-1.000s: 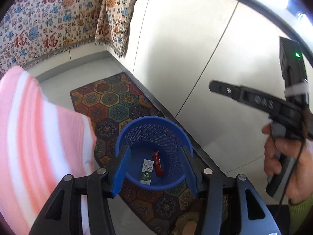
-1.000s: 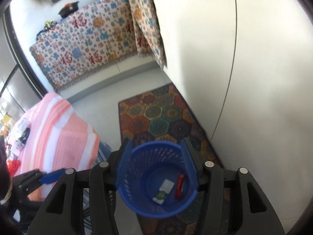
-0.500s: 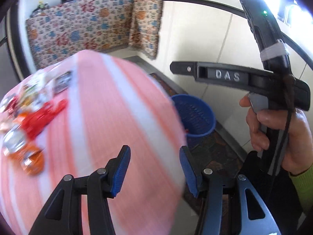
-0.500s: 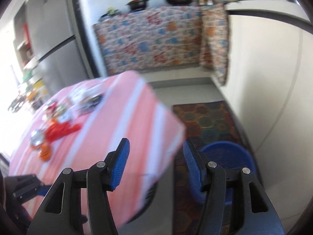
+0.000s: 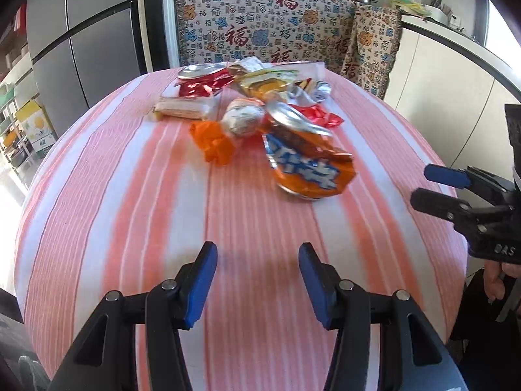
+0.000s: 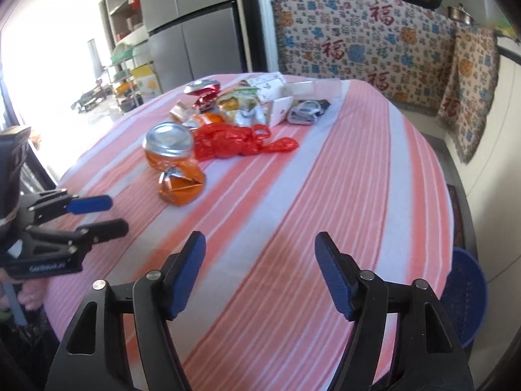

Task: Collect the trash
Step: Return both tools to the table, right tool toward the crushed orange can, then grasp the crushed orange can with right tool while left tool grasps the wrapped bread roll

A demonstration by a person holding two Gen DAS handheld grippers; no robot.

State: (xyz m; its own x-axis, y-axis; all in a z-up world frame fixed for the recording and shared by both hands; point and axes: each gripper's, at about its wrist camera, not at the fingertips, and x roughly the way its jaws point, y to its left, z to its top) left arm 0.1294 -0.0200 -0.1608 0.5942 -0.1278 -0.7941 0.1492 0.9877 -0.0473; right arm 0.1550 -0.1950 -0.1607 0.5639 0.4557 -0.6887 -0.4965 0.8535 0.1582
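A pile of trash lies on the far half of a pink striped table (image 5: 130, 195): an orange snack bag (image 5: 309, 169), an orange crumpled wrapper (image 5: 213, 140), red wrappers (image 5: 202, 88) and a biscuit pack (image 5: 182, 107). The right wrist view shows the orange bag (image 6: 176, 166), a red plastic bag (image 6: 234, 140) and a white box (image 6: 276, 104). My left gripper (image 5: 257, 283) is open and empty over the near table edge. My right gripper (image 6: 260, 277) is open and empty, also short of the pile. The blue bin (image 6: 465, 296) stands on the floor at the table's right.
A patterned cloth covers the counter (image 5: 260, 29) behind the table, with pans on top. A grey fridge (image 5: 84, 42) stands at the back left. White cabinets (image 5: 456, 91) run along the right wall. A patterned rug lies by the bin.
Both grippers have swung up from over the blue bin to face the table top and the trash pile. Both stayed open and empty.
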